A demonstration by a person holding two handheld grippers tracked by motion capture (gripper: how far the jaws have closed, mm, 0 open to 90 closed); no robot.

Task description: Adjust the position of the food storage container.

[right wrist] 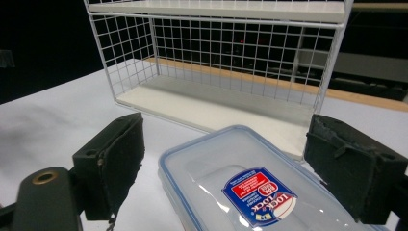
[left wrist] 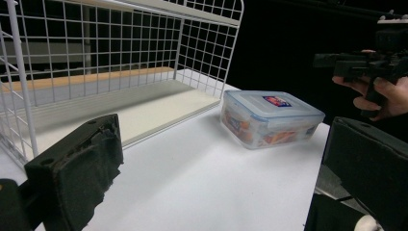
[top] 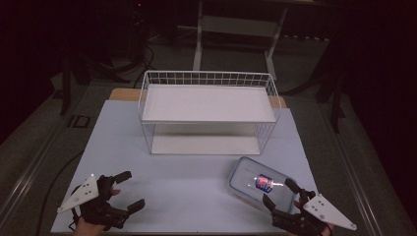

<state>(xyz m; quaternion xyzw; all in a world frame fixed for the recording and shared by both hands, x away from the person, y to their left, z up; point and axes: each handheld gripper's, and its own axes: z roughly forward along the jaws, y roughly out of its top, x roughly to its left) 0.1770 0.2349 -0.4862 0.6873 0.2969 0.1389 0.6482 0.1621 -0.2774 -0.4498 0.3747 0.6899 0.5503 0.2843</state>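
Observation:
A clear plastic food box [top: 260, 184] with a blue-edged lid and a red and blue label lies on the table's front right. My right gripper [top: 277, 191] stands open just in front of it, and in the right gripper view the jaws [right wrist: 226, 139] straddle the box's [right wrist: 250, 192] near end without touching it. At the front left my left gripper [top: 134, 189] is open over bare tabletop with nothing between its jaws. The left gripper view [left wrist: 221, 159] looks across at the box [left wrist: 272, 118] and the right gripper [left wrist: 337, 65] held in a hand.
A white wire rack [top: 209, 103] with two white shelves stands at the back middle of the pale tabletop [top: 187, 182]; its lower shelf [right wrist: 207, 103] faces the box. Dark floor surrounds the table, with a metal frame [top: 236, 29] behind and a cable [top: 54, 182] at the left.

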